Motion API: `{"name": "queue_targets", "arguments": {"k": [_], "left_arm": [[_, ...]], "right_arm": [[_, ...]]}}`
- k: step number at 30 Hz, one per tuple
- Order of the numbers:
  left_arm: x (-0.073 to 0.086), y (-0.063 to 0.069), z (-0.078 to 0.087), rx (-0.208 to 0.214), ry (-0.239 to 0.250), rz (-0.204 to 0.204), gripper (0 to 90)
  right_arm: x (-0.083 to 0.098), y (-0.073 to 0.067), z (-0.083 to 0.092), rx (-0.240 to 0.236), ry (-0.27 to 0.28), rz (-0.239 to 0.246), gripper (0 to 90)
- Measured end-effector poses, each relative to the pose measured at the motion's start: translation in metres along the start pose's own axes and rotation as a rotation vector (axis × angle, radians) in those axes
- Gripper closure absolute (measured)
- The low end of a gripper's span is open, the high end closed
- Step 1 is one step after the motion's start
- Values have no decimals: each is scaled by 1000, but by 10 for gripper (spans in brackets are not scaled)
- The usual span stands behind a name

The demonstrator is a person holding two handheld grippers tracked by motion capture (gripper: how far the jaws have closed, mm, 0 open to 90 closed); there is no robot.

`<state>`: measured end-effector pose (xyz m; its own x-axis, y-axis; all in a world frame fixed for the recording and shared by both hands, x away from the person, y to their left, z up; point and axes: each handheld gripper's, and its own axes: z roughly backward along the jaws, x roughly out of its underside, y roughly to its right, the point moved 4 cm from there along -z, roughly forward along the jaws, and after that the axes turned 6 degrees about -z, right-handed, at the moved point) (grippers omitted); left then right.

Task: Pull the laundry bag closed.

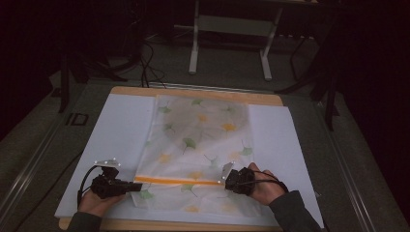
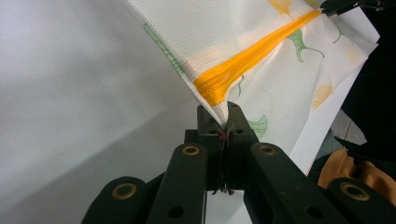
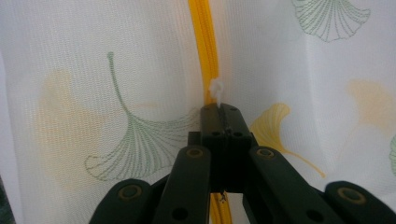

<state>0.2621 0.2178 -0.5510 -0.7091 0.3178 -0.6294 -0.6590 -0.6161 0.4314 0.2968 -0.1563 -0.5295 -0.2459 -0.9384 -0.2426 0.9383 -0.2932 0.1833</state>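
Observation:
A white mesh bag printed with green and yellow ginkgo leaves lies flat on a white board. An orange zipper runs across its near end. My left gripper is shut on the bag's left corner at the zipper's end, lifting that corner a little; the zipper stretches away from it. My right gripper is shut at the zipper's right end. In the right gripper view a small white zipper pull pokes out from between the closed jaws, on the orange zipper.
The board rests on a wooden table. Beyond the table stands a white desk frame, with cables on the dark floor. An orange cloth lies below the board's near edge in the left gripper view.

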Motion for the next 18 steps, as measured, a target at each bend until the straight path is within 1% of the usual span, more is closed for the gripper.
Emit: {"name": "queue_targets", "arguments": {"k": [7, 9, 14, 18], "left_arm": [[0, 0, 0, -3, -1, 0, 886], [0, 0, 0, -11, -1, -1, 886], [0, -1, 1, -10, -1, -1, 886], [0, -1, 1, -8, -1, 0, 886]], "right_arm": [[6, 0, 2, 8, 3, -8, 900], [8, 0, 3, 6, 6, -14, 900], [14, 1, 2, 12, 3, -15, 900], [19, 3, 4, 14, 1, -29, 900]]}}
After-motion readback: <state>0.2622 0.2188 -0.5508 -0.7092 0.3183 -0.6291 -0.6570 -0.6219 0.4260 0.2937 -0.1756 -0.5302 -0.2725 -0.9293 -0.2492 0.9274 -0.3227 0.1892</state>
